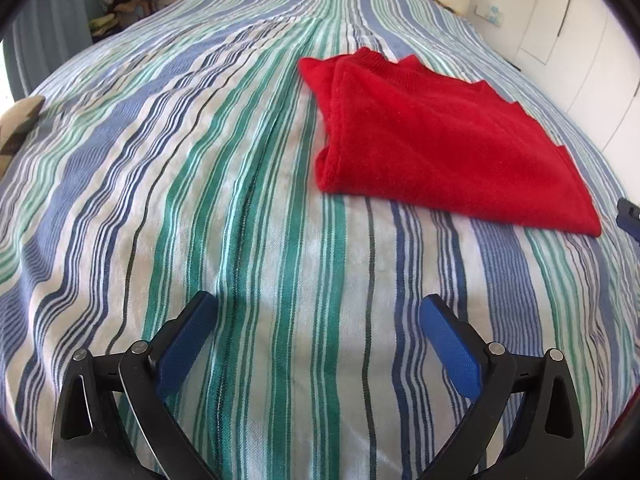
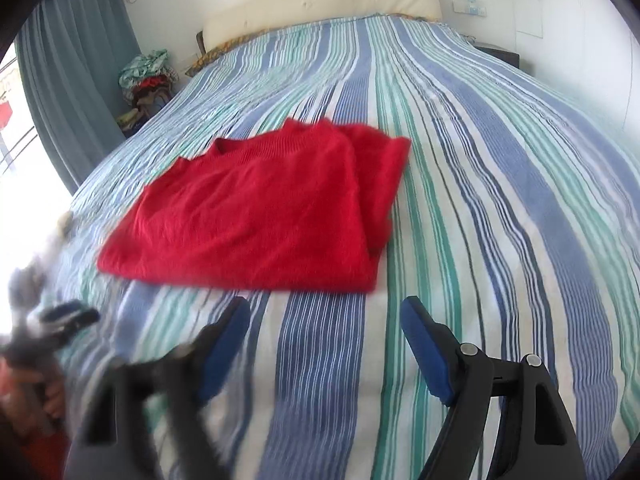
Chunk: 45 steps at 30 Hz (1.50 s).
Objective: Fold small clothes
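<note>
Both grippers, left gripper (image 1: 318,312) and right gripper (image 2: 324,316), hover released over a striped bedspread (image 1: 240,220) bearing a folded red sweater (image 2: 260,208), grey curtain (image 2: 76,80) beyond.

Folded red sweater (image 2: 256,208) on striped bedspread (image 2: 500,184), right tongs (image 2: 324,314) spread wide — empty, above the cover

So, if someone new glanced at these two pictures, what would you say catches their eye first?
The red sweater, folded into a flat bundle, lies on the striped bedspread and stands out sharply against the blue and green stripes. Nearer each camera, the left gripper and right gripper are open over bare spread, holding nothing. A heap of clothes sits beside the far end of the bed, by the curtain.
</note>
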Tool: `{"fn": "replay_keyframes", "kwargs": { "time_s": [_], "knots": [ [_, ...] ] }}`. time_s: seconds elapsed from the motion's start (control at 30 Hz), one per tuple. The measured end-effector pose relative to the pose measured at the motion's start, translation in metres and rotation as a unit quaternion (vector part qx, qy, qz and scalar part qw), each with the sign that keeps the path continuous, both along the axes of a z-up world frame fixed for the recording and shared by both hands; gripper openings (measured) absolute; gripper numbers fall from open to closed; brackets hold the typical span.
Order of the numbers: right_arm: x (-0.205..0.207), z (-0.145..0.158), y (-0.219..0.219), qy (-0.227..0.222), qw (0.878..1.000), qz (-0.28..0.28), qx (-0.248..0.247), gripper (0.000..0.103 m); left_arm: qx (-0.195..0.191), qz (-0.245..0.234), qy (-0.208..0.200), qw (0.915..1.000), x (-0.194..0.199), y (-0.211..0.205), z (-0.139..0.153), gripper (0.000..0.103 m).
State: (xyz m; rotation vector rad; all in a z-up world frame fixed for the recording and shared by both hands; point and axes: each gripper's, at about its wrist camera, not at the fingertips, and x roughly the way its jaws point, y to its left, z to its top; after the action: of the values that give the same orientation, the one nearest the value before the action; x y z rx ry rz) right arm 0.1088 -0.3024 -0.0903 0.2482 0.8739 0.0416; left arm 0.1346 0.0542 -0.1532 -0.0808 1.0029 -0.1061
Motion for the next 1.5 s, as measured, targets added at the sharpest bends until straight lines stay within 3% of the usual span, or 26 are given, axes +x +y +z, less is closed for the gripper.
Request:
{"fn": "replay_keyframes", "kwargs": {
  "time_s": [0.17,0.33,0.37,0.43,0.53,0.63,0.77,0.87,0.97,1.07,1.17,1.23,1.3,1.33,1.37,1.4,1.47,1.5],
  "knots": [
    [0.072,-0.012,-0.049,0.038,0.995,-0.061,0.073,0.08,0.038,-0.008,-0.017,0.9991,-0.003,-0.012,-0.005,0.102],
    [0.109,-0.05,-0.066,0.062,0.978,-0.091,0.177,0.078,0.031,-0.009,-0.017,0.9993,-0.003,-0.008,-0.005,0.102],
    [0.113,-0.058,-0.062,0.07,0.976,-0.084,0.187,0.073,0.032,-0.009,-0.017,0.9993,-0.003,-0.009,-0.006,0.102],
    [0.119,-0.064,-0.053,0.088,0.978,-0.067,0.177,0.009,0.034,-0.009,-0.016,0.9992,-0.002,-0.009,-0.006,0.102],
    [0.12,-0.057,-0.053,0.093,0.973,-0.089,0.189,0.009,0.036,-0.006,-0.013,0.9993,-0.002,-0.01,-0.006,0.103],
    [0.123,-0.015,-0.038,0.061,0.978,-0.085,0.181,0.009,0.039,-0.004,-0.01,0.9992,0.001,-0.011,-0.007,0.103],
    [0.147,0.047,0.026,0.016,0.982,-0.016,0.187,0.009,0.039,-0.002,-0.006,0.9992,0.004,-0.011,-0.007,0.103],
    [0.173,0.066,0.099,0.022,0.983,0.05,0.178,0.009,0.035,-0.002,-0.006,0.9994,0.004,-0.01,-0.007,0.103],
    [0.194,0.059,0.176,0.035,0.985,0.103,0.135,0.009,0.032,-0.004,-0.007,0.9995,0.003,-0.009,-0.007,0.103],
    [0.204,0.03,0.236,0.066,0.984,0.132,0.098,0.012,0.031,-0.007,-0.009,0.9994,0.001,-0.008,-0.007,0.103],
    [0.21,-0.009,0.271,0.137,0.964,0.183,0.135,0.043,0.03,-0.007,-0.012,0.9995,0.0,-0.007,-0.007,0.103],
    [0.205,-0.01,0.273,0.137,0.951,0.205,0.186,0.051,0.031,-0.007,-0.012,0.9994,0.0,-0.008,-0.007,0.103],
    [0.199,0.003,0.259,0.109,0.929,0.229,0.271,0.061,0.034,-0.006,-0.012,0.9993,0.0,-0.009,-0.008,0.103],
    [0.196,0.01,0.247,0.094,0.922,0.23,0.298,0.068,0.036,-0.006,-0.011,0.9993,0.0,-0.01,-0.008,0.103],
    [0.195,0.019,0.235,0.078,0.92,0.225,0.311,0.068,0.037,-0.006,-0.011,0.9992,0.0,-0.01,-0.008,0.103],
    [0.193,0.025,0.223,0.062,0.924,0.217,0.308,0.068,0.038,-0.005,-0.012,0.9992,0.0,-0.011,-0.008,0.103],
    [0.193,0.031,0.205,0.049,0.948,0.186,0.255,0.067,0.039,-0.005,-0.012,0.9992,0.0,-0.012,-0.008,0.103],
    [0.194,0.026,0.199,0.058,0.958,0.171,0.222,0.057,0.038,-0.005,-0.013,0.9992,-0.001,-0.012,-0.008,0.103]
  ]
}}
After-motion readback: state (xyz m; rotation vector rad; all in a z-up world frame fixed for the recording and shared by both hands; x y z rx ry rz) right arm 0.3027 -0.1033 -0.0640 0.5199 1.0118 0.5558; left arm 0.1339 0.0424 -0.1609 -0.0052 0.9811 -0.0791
